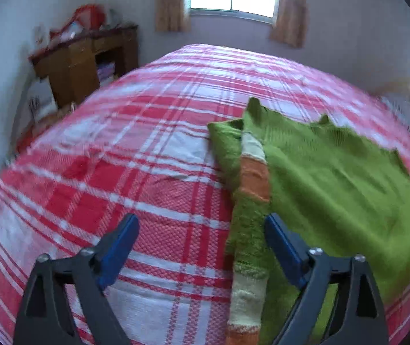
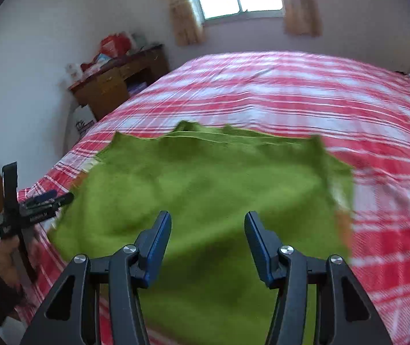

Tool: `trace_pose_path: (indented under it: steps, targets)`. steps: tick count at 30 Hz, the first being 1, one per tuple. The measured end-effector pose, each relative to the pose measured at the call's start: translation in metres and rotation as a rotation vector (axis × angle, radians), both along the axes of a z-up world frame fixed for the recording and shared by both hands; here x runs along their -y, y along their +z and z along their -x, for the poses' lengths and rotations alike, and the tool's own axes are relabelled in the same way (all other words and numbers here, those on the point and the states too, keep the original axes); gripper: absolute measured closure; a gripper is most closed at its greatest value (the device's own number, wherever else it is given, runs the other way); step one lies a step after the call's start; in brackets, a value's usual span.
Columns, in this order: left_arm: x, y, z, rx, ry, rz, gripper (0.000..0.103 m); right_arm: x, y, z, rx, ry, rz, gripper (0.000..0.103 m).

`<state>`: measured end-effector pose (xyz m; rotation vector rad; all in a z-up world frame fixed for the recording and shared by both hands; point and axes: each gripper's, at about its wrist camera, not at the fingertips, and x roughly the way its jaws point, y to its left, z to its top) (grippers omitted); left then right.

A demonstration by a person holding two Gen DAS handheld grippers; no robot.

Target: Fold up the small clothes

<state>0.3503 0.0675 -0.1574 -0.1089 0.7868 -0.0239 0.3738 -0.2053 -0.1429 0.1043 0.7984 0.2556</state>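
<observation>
A green sweater [image 2: 205, 201] lies flat on the bed [image 2: 348, 100], close to the near edge of the bed and more toward its left side. One striped sleeve [image 1: 251, 201] is folded in along the sweater's left side. The sleeve runs long, from the near edge of the bed away toward the window. The left gripper [image 1: 202, 241] hangs over the bed beside that sleeve, with the sleeve just inside its right finger. Its two fingers stand wide apart and hold nothing. The right gripper [image 2: 208, 238] hangs over the middle of the sweater, near its bottom part. Its fingers are partly apart and nothing is pinched between them. The left gripper is the nearer one to the sleeve. I think the next fold needs each gripper to take a side of the sweater.
</observation>
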Motion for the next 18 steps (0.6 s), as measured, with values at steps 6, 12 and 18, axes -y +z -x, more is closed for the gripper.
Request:
trace_pose_path:
  steps: [6, 12, 18]
  targets:
    - [-0.008, -0.007, 0.002, -0.010, -0.008, 0.067, 0.004, -0.061, -0.043, -0.084, -0.163, 0.016, 0.235, 0.049]
    - [-0.002, -0.009, -0.001, -0.016, -0.017, 0.047, 0.001, -0.043, -0.053, -0.141, -0.156, -0.082, 0.162, 0.049]
    - [-0.010, -0.009, 0.004, -0.003, -0.019, 0.099, 0.000, -0.035, -0.028, -0.117, -0.054, -0.090, 0.161, 0.048]
